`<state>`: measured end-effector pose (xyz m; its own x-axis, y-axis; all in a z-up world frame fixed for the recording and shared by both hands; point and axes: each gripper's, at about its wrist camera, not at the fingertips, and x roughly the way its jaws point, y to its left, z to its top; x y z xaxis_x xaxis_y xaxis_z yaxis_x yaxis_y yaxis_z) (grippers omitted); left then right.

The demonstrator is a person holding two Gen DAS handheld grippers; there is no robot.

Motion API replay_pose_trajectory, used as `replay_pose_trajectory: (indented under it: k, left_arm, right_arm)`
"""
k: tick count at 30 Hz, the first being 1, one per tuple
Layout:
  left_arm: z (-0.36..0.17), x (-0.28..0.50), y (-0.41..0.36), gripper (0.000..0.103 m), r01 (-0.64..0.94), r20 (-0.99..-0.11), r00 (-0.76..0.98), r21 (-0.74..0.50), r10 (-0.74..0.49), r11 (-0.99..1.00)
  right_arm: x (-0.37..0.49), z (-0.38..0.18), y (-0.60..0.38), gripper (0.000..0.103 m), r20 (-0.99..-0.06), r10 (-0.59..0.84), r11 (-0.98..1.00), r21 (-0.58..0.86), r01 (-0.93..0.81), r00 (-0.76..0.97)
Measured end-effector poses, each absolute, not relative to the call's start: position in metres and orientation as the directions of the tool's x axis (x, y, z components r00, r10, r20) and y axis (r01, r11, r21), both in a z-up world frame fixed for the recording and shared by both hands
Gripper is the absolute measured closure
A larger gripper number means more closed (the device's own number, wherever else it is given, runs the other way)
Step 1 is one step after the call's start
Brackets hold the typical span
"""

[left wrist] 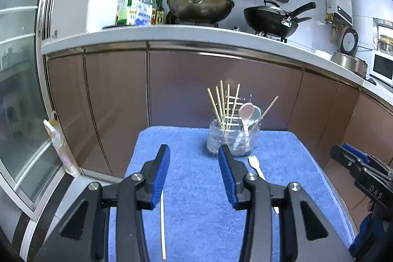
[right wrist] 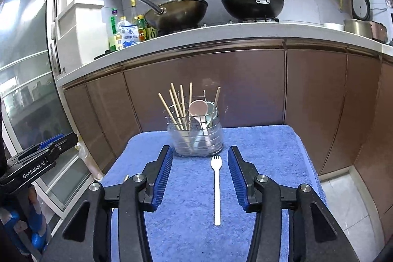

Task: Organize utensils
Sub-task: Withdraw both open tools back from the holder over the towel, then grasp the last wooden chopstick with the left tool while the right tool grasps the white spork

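**Inspector:** Report on the left gripper (left wrist: 194, 151).

**Assistant:** Jaws stand wide apart, nothing between them. It hovers over the blue towel (left wrist: 196, 200) in the lower centre of the left wrist view. A single loose chopstick (left wrist: 162, 225) lies flat on the towel at lower centre, just inside the left finger, running toward the bottom edge of the frame.

**Inspector:** And the right gripper (right wrist: 200, 154)?

**Assistant:** Also open and holding nothing. A white plastic fork (right wrist: 217, 188) lies on the towel (right wrist: 270, 151) between its two fingers, nearer the right one, tines pointing up the frame toward the holder. The fingers do not touch it.

**Inspector:** Location of the holder?

**Assistant:** The clear utensil holder (right wrist: 196, 139) with its wire frame stands upright at the far edge of the towel, centre of the right wrist view, just above the fork's tines. Inside it: a bundle of chopsticks (right wrist: 178, 107) leaning to the left, one more leaning right, and a pink spoon (right wrist: 198, 108) with its bowl upward. A second, paler spoon sits behind it; details unclear.

**Inspector:** Surroundings?

**Assistant:** Brown cabinets (right wrist: 245, 85) behind the towel. On the counter (right wrist: 221, 31) in the upper frame, two woks (right wrist: 253, 3) on the stove and bottles (right wrist: 127, 31) at upper left. The other gripper's body shows at the left edge.
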<state>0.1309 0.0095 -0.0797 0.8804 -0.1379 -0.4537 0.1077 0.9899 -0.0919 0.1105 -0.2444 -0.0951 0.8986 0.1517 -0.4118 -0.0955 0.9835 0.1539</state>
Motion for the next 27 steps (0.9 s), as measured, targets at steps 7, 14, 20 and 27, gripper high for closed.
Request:
replay_pose_trajectory:
  k: [7, 14, 20, 27]
  left_arm:
    - [-0.118, 0.177, 0.045, 0.064, 0.099, -0.64, 0.746, -0.163, -0.182, 0.982]
    - [-0.176, 0.231, 0.063, 0.064, 0.092, -0.818, 0.535, -0.194, -0.213, 0.977]
    - [-0.223, 0.274, 0.061, 0.064, 0.093, -0.903, 0.376, -0.186, -0.208, 0.978]
    - [-0.247, 0.306, 0.052, 0.073, 0.113, -0.943, 0.273, -0.163, -0.189, 0.98]
  right_arm:
    - [0.142, -0.115, -0.249, 0.056, -0.515, 0.198, 0.977, 0.172, -0.126, 0.834]
    - [0.211, -0.165, -0.254, 0.056, -0.691, 0.24, 0.97, 0.191, -0.148, 0.682]
    - [0.277, -0.213, -0.255, 0.057, -0.819, 0.255, 0.967, 0.206, -0.15, 0.514]
    - [0.327, -0.238, -0.245, 0.06, -0.892, 0.243, 0.967, 0.194, -0.163, 0.381]
